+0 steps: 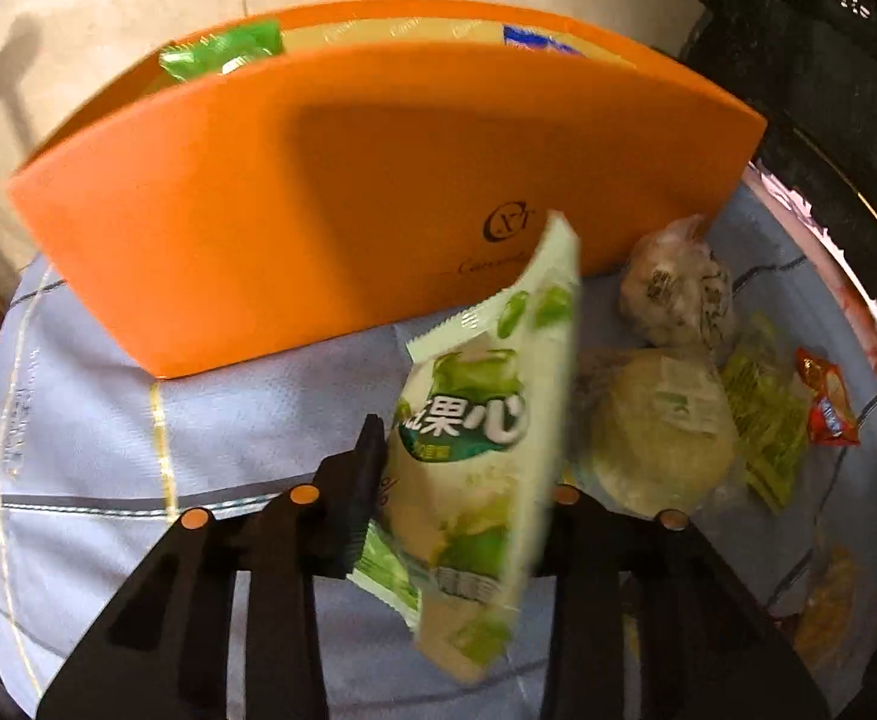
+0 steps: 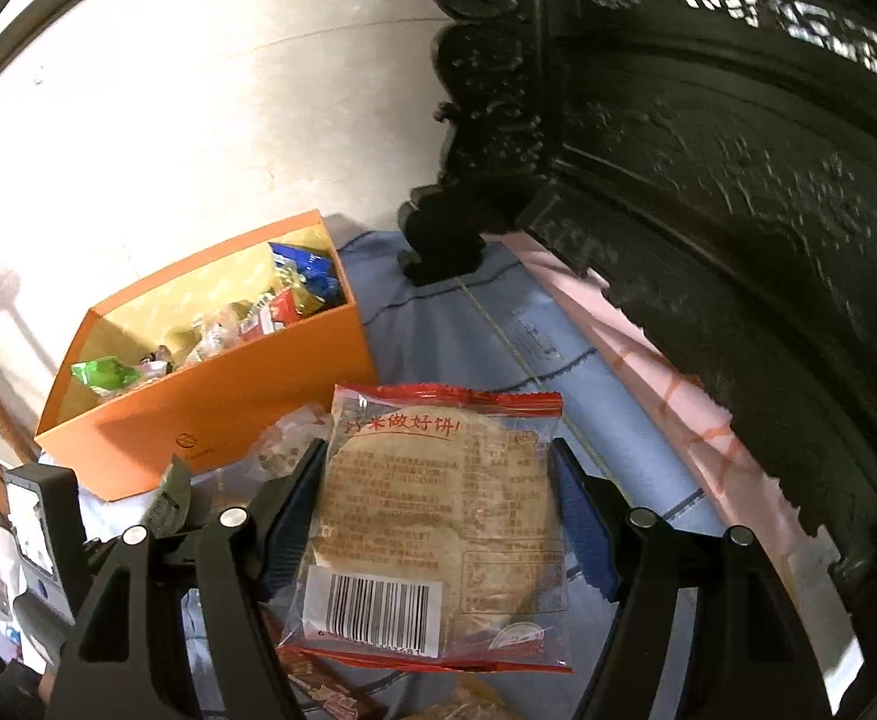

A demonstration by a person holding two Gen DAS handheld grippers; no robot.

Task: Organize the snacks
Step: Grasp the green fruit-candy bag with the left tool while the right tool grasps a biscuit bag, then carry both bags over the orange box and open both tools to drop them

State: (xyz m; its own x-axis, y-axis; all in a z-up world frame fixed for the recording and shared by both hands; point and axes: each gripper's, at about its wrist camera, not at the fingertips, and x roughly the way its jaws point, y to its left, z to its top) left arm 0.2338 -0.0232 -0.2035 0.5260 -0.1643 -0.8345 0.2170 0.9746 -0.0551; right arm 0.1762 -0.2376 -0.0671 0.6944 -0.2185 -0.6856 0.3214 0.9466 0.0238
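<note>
My left gripper (image 1: 468,468) is shut on a green-and-white snack packet (image 1: 474,450), held above the cloth in front of the orange box (image 1: 330,180). My right gripper (image 2: 438,492) is shut on a clear, red-edged rice cracker packet (image 2: 438,516), held to the right of the orange box (image 2: 210,420). The box holds several snacks, among them a green packet (image 2: 102,375) and a blue one (image 2: 306,270). Loose snacks lie on the cloth to the right in the left wrist view: two round wrapped cakes (image 1: 660,426), a yellow-green packet (image 1: 762,420) and a small red packet (image 1: 828,408).
A blue-grey checked cloth (image 1: 78,420) covers the surface. Dark carved wooden furniture (image 2: 738,180) stands close at the right and behind. A pale tiled floor (image 2: 198,120) lies beyond the box. The left gripper's body (image 2: 36,528) shows at the lower left of the right wrist view.
</note>
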